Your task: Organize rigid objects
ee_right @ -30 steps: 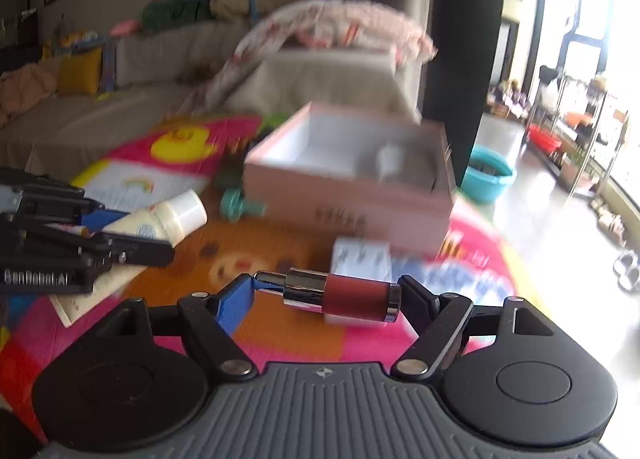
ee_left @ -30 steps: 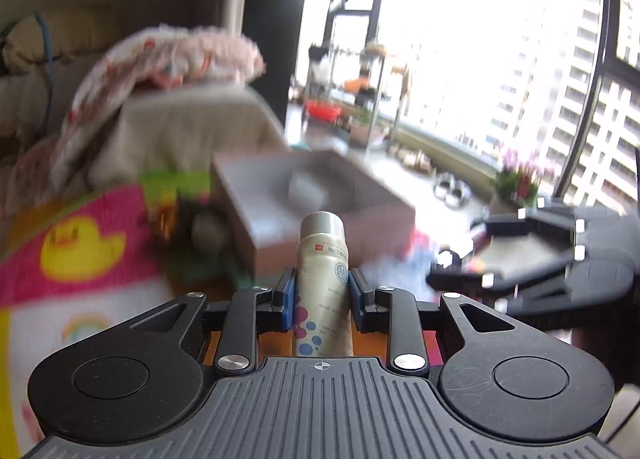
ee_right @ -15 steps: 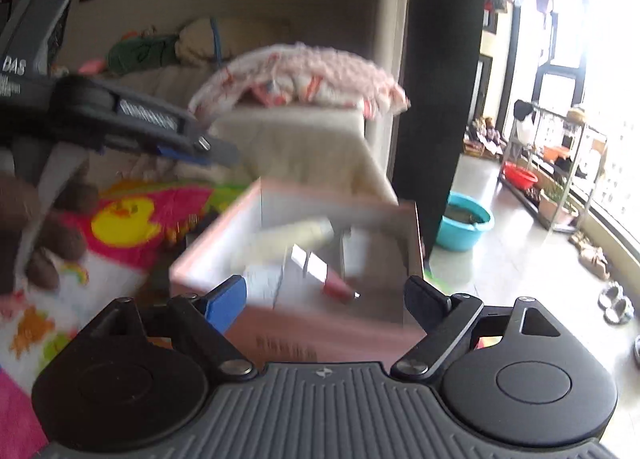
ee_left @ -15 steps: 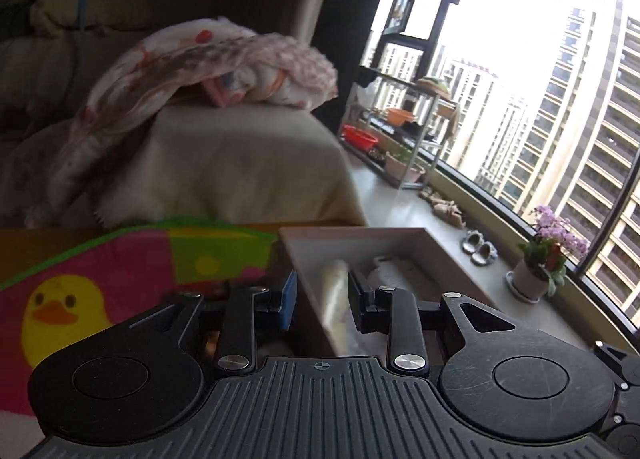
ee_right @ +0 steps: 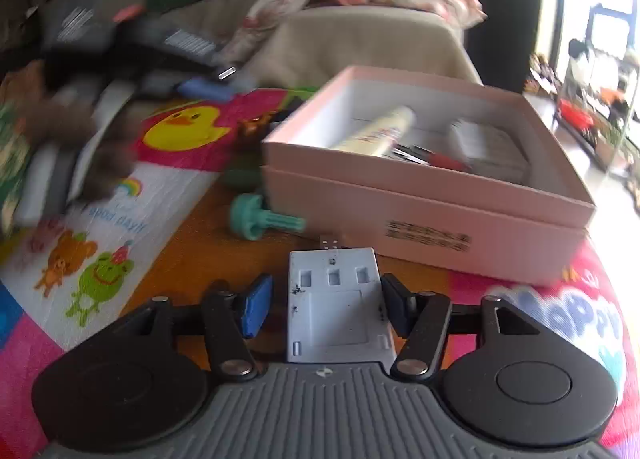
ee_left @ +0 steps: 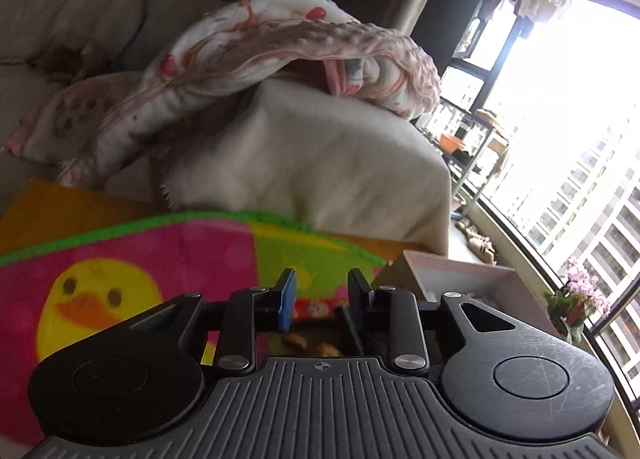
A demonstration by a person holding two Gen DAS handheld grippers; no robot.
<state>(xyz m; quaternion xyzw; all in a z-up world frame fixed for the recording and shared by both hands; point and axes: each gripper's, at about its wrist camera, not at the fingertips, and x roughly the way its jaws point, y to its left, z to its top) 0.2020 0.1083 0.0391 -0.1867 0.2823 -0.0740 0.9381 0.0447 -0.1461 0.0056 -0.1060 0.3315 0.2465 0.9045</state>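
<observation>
1. Your right tool (ee_right: 326,309) is open, and a flat white plastic piece (ee_right: 336,313) lies between its two fingers. The right finger looks very close to the piece or touching it; the blue pad on the left finger (ee_right: 256,309) is apart from it.
2. That white piece lies on the bench (ee_right: 208,255), just in front of the pink box (ee_right: 432,215).
3. The pink box is open on top. Inside it you can see a cream bottle (ee_right: 378,131) lying on its side, a thin red and black thing (ee_right: 430,157) and a white piece (ee_right: 486,143).
4. A teal knob (ee_right: 260,219) lies on the bench just left of the box.
5. A bright mat with a yellow duck (ee_right: 182,129) on it lies on the bench at the left.
6. Your left tool (ee_left: 322,297) is open too, and nothing is between its fingers.
7. It hangs over the duck mat (ee_left: 160,255). Small brown and red things lie under it, too blurry to name.
8. The pink box (ee_left: 460,271) is just to its right.
9. Behind the mat is a beige couch (ee_left: 320,163) with a pink and white blanket (ee_left: 280,43) on top.
</observation>
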